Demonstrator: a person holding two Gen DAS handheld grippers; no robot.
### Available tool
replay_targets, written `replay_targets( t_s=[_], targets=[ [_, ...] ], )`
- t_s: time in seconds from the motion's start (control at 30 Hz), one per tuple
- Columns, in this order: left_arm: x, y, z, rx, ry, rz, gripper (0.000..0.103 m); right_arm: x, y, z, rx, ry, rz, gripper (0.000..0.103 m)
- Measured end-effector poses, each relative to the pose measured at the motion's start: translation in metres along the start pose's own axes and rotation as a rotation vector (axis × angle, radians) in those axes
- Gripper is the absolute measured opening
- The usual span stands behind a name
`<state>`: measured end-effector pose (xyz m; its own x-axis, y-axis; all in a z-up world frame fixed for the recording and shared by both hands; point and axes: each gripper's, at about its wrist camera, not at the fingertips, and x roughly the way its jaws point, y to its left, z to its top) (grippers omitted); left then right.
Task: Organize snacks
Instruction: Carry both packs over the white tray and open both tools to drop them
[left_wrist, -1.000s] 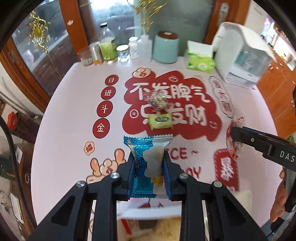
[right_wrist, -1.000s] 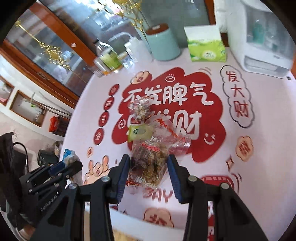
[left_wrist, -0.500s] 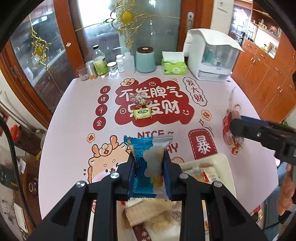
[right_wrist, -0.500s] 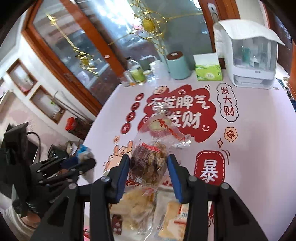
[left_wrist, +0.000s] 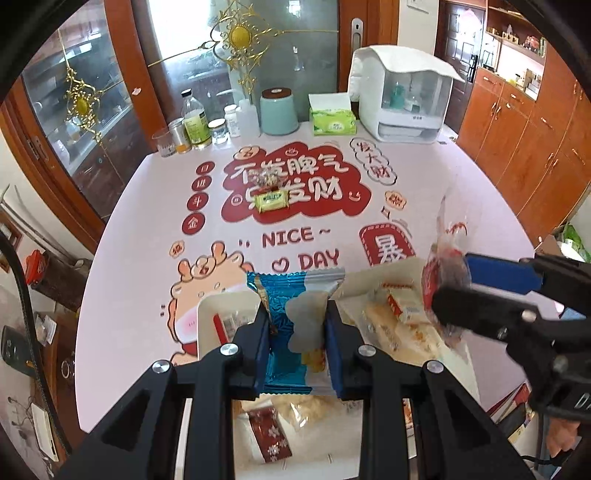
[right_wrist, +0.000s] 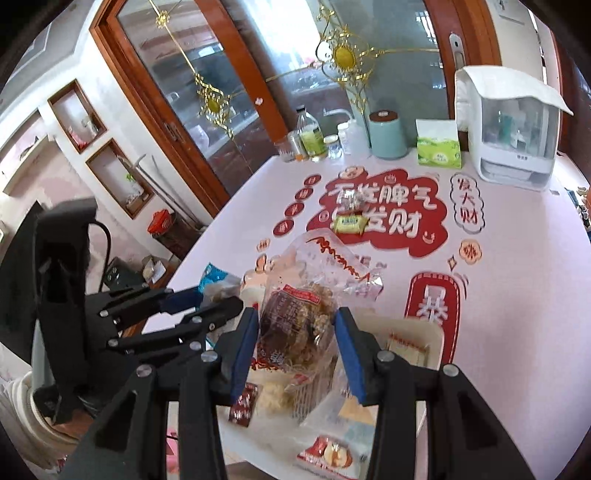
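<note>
The left gripper (left_wrist: 297, 332) clamps a blue snack packet (left_wrist: 291, 314) above the white tray (left_wrist: 207, 314) at the table's near edge; the right gripper (right_wrist: 297, 343) grips a clear cookie bag (right_wrist: 299, 317) over it.

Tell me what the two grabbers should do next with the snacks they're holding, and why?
Probably lower both and let go. The left gripper is shut on the blue packet and the right gripper on the clear bag, both hanging above the white tray that already holds other snacks. Two more wait on the table, like the yellow packet.
</note>
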<state>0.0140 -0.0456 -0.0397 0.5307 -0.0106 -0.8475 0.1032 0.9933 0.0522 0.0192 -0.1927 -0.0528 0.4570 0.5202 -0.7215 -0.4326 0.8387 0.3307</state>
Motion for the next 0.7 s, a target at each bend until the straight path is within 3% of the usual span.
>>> replay_targets(
  t_s=[0.3, 0.5, 0.53, 0.63, 0.7],
  targets=[
    [0.025, -0.003, -0.039, -0.010, 0.083, 0.041, 0.025, 0.027, -0.003, -0.044, 0.021, 0.097, -0.022, 0.044],
    [0.037, -0.004, -0.055, -0.015, 0.136, 0.054, 0.027, 0.037, -0.003, -0.054, 0.024, 0.142, -0.018, 0.044],
    [0.039, -0.004, -0.056, -0.017, 0.143, 0.057, 0.035, 0.036, -0.002, -0.054, 0.025, 0.140, -0.024, 0.044],
    [0.041, -0.001, -0.058, -0.038, 0.149, 0.063, 0.076, 0.034, -0.003, -0.053, 0.030, 0.136, -0.049, 0.045],
    [0.038, 0.001, -0.059, -0.048, 0.135, 0.066, 0.080, 0.034, -0.004, -0.054, 0.038, 0.135, -0.063, 0.045]
  ],
)
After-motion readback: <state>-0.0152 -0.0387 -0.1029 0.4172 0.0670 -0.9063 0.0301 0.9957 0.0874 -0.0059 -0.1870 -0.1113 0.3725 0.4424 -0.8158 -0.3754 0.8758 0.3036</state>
